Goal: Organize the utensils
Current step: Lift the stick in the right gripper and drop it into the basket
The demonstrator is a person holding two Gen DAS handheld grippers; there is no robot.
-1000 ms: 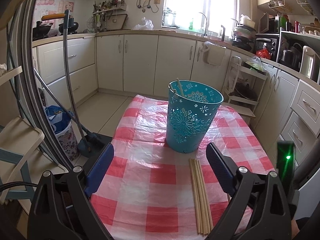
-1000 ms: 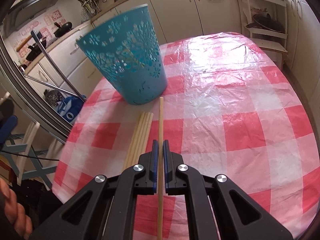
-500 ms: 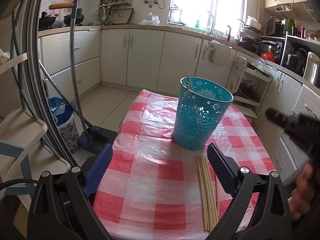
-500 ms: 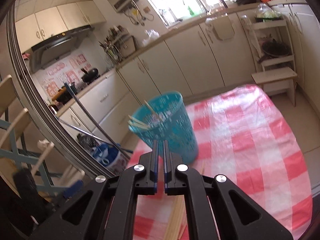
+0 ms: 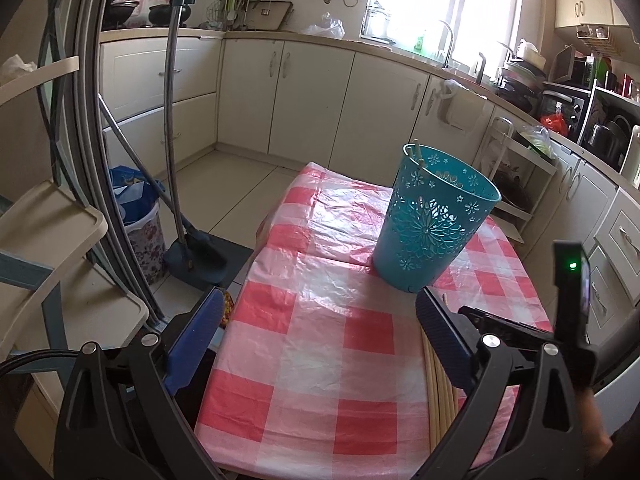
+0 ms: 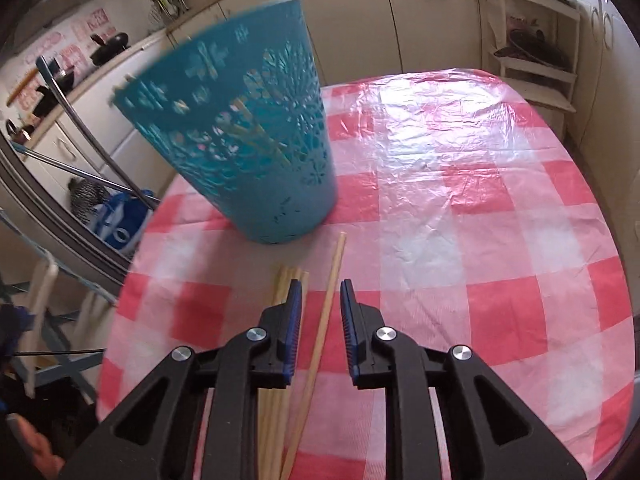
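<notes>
Right now your loose chopstick lies flat on the tabletop, running up between the fingers of your right gripper. Those jaws are opening, and neither blue pad touches the stick. Just to its left sits the bundle of chopsticks, side by side on the red-and-white checked cover, with your left finger partly over them. Their far tips point toward the teal basket, which stands upright just beyond them and looks blurred from this camera. Through its cut-out wall you can make out several sticks already inside.

From your left wrist camera, the basket stands toward the far right of the tabletop, with stick ends poking above its rim. Your left gripper hangs over the near edge with its fingers spread wide and nothing between them. The right finger hides part of the bundle.
</notes>
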